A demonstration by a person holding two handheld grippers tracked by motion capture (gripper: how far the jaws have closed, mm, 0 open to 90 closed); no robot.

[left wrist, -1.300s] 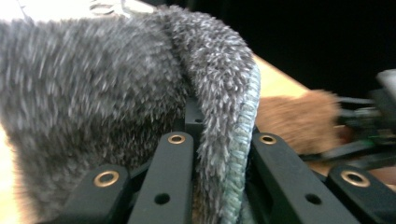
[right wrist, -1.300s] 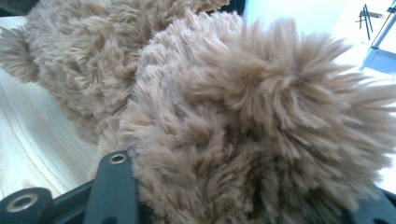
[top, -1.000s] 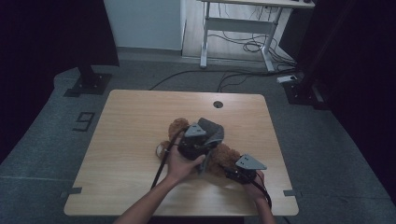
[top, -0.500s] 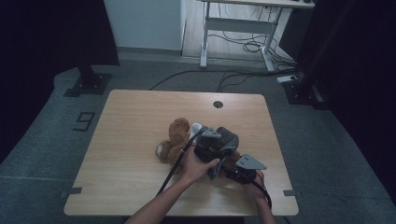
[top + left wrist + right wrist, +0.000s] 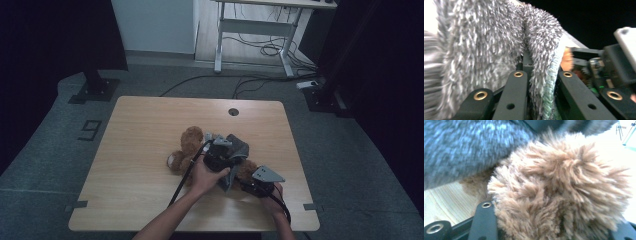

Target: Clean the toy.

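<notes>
On the wooden table, right of its middle, a brown teddy bear is lying with a grey fluffy cloth draped over its right part. The left gripper is pinching a fold of that cloth, jaws pressed together on the pile. Just right of the bear, the right gripper is clamping a tuft of brown fur, probably a paw, jaws partly closed around it.
</notes>
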